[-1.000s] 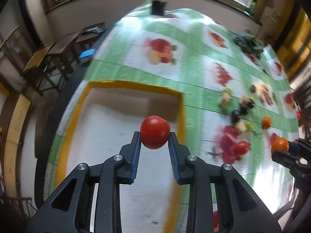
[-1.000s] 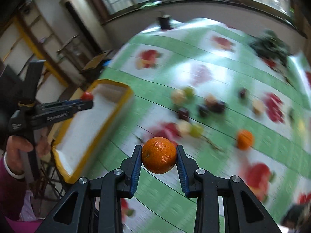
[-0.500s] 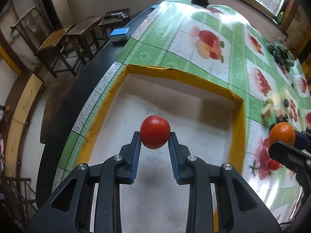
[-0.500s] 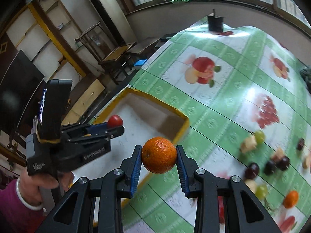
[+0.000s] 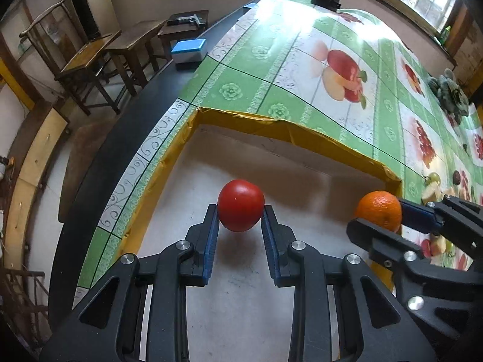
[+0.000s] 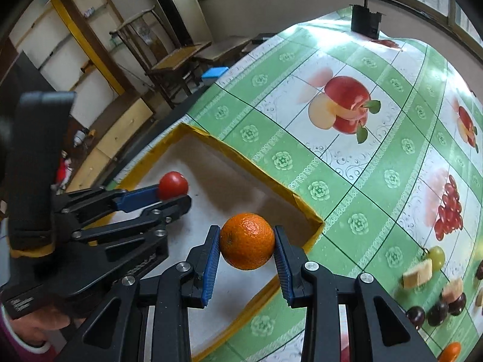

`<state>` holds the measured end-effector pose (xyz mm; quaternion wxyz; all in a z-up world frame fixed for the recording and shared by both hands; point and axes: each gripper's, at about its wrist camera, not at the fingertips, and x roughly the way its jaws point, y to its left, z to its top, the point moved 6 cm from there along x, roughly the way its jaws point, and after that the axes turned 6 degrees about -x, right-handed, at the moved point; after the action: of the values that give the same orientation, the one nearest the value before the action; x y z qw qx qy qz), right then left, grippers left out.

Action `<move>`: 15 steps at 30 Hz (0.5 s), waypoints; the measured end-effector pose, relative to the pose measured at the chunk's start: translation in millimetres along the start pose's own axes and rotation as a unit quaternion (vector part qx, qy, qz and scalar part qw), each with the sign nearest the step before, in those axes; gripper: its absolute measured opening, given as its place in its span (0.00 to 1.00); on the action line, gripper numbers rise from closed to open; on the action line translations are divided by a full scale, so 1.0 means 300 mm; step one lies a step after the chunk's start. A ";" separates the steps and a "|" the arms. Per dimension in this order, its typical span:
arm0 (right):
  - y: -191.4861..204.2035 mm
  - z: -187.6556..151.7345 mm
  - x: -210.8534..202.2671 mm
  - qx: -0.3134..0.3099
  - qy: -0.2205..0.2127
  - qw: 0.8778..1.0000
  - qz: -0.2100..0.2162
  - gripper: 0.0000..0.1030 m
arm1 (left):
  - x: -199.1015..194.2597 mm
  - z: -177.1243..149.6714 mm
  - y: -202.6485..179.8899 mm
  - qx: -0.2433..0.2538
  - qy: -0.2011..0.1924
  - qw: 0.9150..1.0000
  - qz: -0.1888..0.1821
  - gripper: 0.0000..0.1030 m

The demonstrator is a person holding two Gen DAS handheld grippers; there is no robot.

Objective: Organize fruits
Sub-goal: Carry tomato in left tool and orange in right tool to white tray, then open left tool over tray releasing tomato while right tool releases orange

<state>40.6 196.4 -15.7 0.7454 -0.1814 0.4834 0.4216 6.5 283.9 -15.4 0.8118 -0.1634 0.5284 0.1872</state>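
My left gripper (image 5: 240, 226) is shut on a red tomato (image 5: 240, 205) and holds it low over the white floor of the yellow-rimmed box (image 5: 271, 128). My right gripper (image 6: 246, 252) is shut on an orange (image 6: 247, 240) above the box's near right corner (image 6: 311, 214). The orange also shows in the left wrist view (image 5: 379, 213), to the right of the tomato. The tomato also shows in the right wrist view (image 6: 173, 185), held by the left gripper (image 6: 178, 194) over the box.
Loose fruit lies on the green fruit-print tablecloth (image 6: 377, 157) right of the box: a green grape (image 6: 436, 255), pale chunks (image 6: 418, 275), dark plums (image 6: 437, 312), another orange (image 6: 451, 351). A blue-lidded box (image 5: 189, 50), wooden desks and a chair (image 5: 87, 69) stand beyond the table's left edge.
Both grippers have moved left from the loose fruit to the box, each still holding its fruit. The tomato has come lower inside the box; the orange now hangs over the box's corner.
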 end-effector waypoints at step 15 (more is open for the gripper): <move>0.008 0.006 0.072 -0.007 0.010 1.000 -0.002 0.35 | 0.045 -0.010 0.044 -0.020 0.014 0.999 0.028 0.64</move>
<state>43.5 208.6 -33.3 0.7403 -0.1919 0.4872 0.4217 2.7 295.7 -29.7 0.7953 -0.1675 0.5403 0.2181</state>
